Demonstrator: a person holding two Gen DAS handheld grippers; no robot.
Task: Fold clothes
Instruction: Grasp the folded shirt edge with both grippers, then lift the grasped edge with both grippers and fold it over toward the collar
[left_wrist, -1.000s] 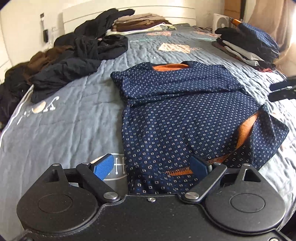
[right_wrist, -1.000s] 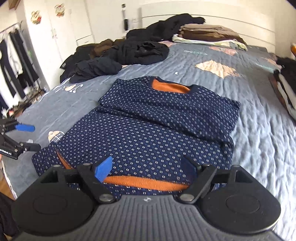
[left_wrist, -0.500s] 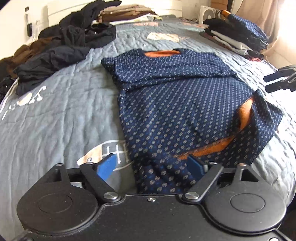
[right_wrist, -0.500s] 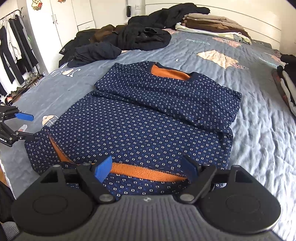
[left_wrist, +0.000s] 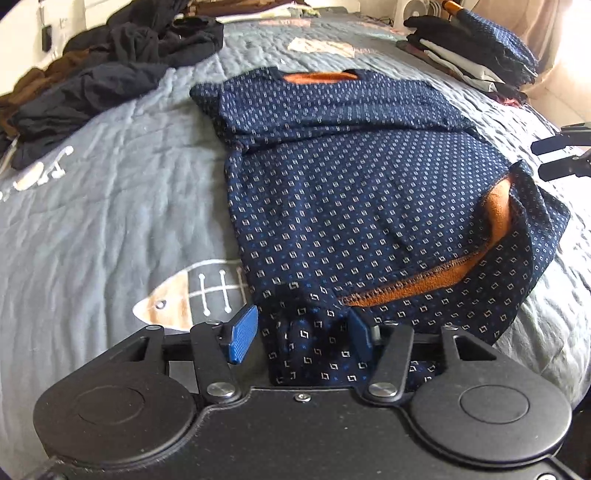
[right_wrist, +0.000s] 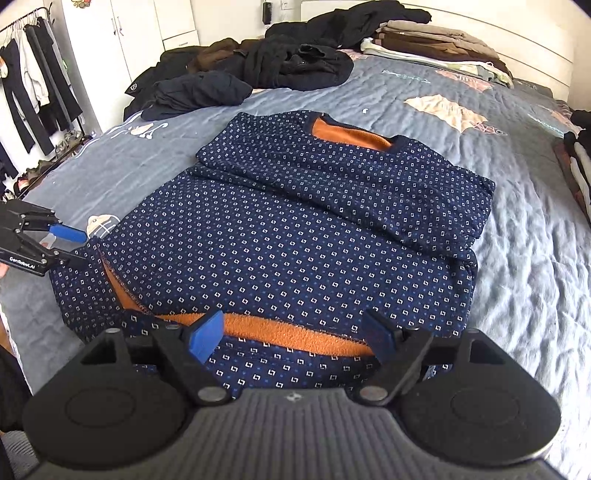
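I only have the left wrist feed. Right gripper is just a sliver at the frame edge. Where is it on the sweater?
Observer: The right gripper hangs over the sweater hem, where the orange lining is turned out.
Operator: Gripping yet?
Observer: No, its jaws stand wide, cloth between them but pads apart from it.
Operator: Anything left of the bed?
Observer: A clothes rack with hanging garments, beside a white wardrobe.
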